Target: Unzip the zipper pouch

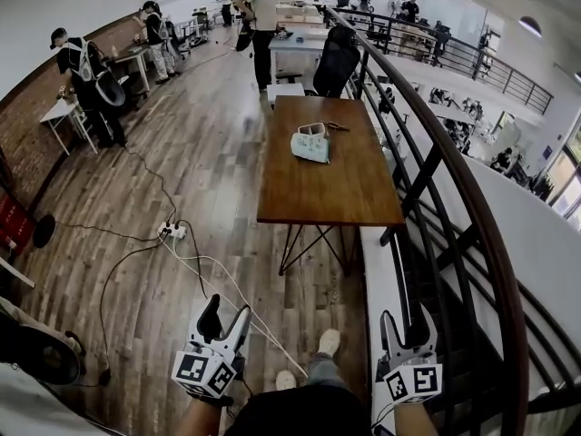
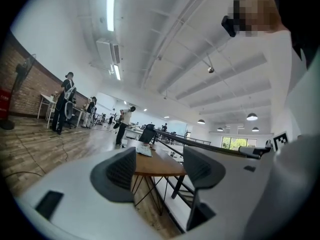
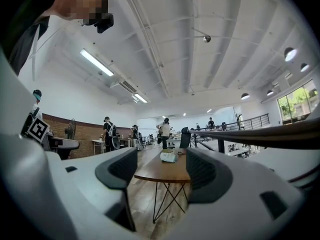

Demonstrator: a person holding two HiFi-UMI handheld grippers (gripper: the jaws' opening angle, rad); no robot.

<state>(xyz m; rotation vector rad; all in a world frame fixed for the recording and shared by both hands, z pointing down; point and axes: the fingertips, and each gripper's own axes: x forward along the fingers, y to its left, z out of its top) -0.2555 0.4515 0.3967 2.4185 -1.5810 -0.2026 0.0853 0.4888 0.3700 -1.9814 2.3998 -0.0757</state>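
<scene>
Wooden bench (image 1: 336, 189) stands well ahead, the zipper pouch (image 1: 310, 143) toward its far end. Left gripper (image 1: 227, 309) and right gripper (image 1: 406, 321) hang well short of it, jaws wide and empty, neither clearly nearer.

A wooden table (image 1: 336, 189) stands ahead of the left claw (image 1: 227, 309) on plank floor (image 1: 209, 153). A dark railing (image 1: 472, 207) curves past the right claw (image 1: 407, 321). A brick wall (image 1: 27, 125) stands far left, with strip lights (image 2: 110, 6) overhead.

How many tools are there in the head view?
2. The left tool is at the bottom left, above the floor; the right tool is at the bottom right, near the railing. None seems hidden.
</scene>
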